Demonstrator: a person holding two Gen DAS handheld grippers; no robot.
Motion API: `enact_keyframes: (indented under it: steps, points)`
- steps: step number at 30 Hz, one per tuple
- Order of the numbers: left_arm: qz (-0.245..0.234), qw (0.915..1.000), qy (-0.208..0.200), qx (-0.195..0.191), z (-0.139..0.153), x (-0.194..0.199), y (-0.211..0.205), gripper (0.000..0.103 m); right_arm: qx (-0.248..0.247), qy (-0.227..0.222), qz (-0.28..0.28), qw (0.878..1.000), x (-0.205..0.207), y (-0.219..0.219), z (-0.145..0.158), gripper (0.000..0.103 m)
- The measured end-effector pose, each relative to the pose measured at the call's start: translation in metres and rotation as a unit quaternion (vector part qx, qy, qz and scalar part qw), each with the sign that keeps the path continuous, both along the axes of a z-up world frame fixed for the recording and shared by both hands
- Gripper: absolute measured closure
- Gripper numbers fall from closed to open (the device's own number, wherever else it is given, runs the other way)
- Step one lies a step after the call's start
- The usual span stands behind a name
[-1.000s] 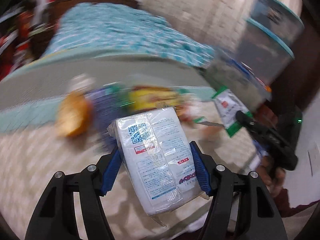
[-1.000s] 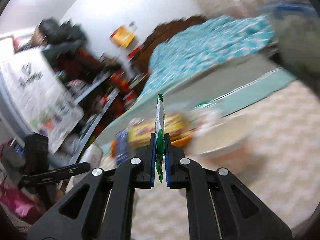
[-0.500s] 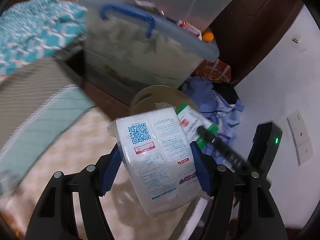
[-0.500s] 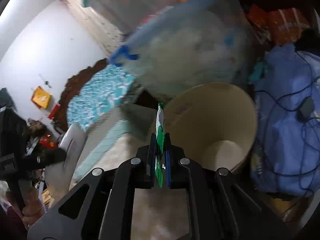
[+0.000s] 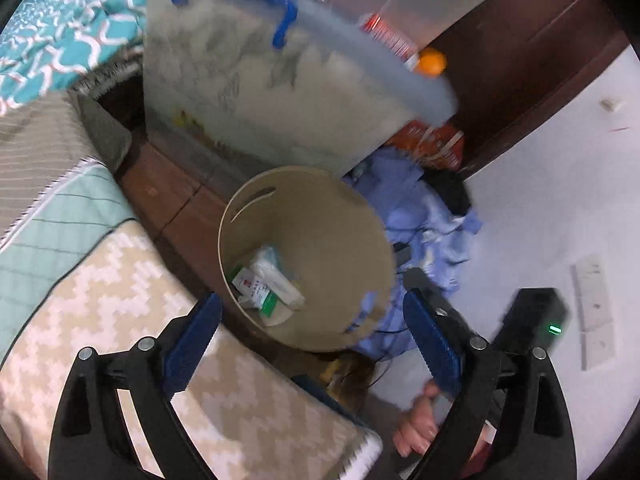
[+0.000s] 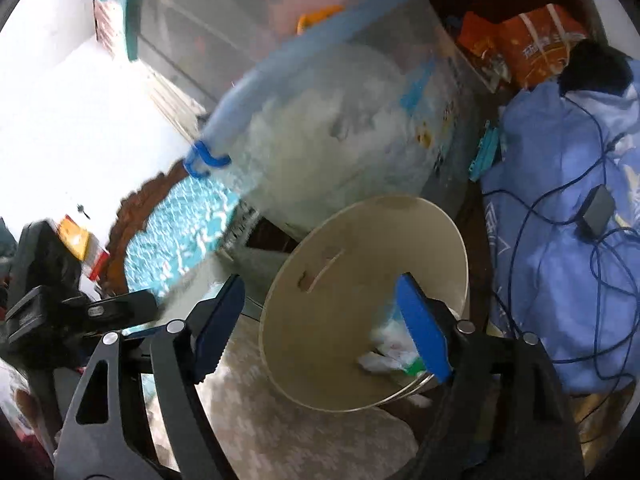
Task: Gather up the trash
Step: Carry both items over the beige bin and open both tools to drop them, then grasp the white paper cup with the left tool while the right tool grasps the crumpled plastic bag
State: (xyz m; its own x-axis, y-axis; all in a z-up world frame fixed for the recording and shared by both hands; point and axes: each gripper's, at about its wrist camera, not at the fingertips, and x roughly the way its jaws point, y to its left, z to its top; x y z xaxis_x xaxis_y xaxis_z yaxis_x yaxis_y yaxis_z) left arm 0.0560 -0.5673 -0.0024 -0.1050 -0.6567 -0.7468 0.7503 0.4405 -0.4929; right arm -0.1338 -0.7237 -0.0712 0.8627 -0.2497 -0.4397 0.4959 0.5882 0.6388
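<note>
Both my left gripper (image 5: pixel 312 344) and right gripper (image 6: pixel 320 324) have fingers wide apart, holding nothing. Past them, light, crinkly wrappers (image 5: pixel 262 284) lie in the bin (image 5: pixel 340 208); pinch edges.

White tissue pack (image 5: pixel 276 280) & green-white wrapper (image 5: pixel 256 292) lie at beige bin (image 5: pixel 352 216) btm.

both hand-held grippers, left (image 5: pixel 312 340) and right (image 6: pixel 320 324), gape wide.

Nothing much can actually be read here. Red marks and dark print are seen on the white packet (image 5: pixel 256 286) inside the beige bin (image 5: pixel 340 216), but it's all too blurred. White characters are printed on the orange bag (image 6: pixel 536 44) too; they can't be made out either.
</note>
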Motion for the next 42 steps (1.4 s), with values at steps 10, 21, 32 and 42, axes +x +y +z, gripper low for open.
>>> enact_keyframes:
  steps: [10, 21, 32, 42]
  points:
    - [0.075, 0.9932, -0.067, -0.059, 0.045, -0.017, 0.225, 0.017, -0.004, -0.002, 0.147, 0.989, 0.049, 0.084, 0.007, 0.048]
    - [0.237, 0.9706, -0.04, -0.008, -0.008, 0.003, 0.371, 0.028, 0.002, 0.064, 0.295, 0.953, 0.127, 0.192, -0.01, 0.064]
    - [0.097, 0.98, -0.168, 0.044, -0.038, -0.015, 0.26, 0.025, 0.029, 0.111, 0.312, 0.943, 0.148, 0.212, -0.031, 0.064]
    - [0.177, 0.9779, -0.11, 0.019, -0.031, -0.013, 0.357, 0.084, -0.009, 0.1, 0.35, 0.931, 0.169, 0.244, -0.013, 0.062]
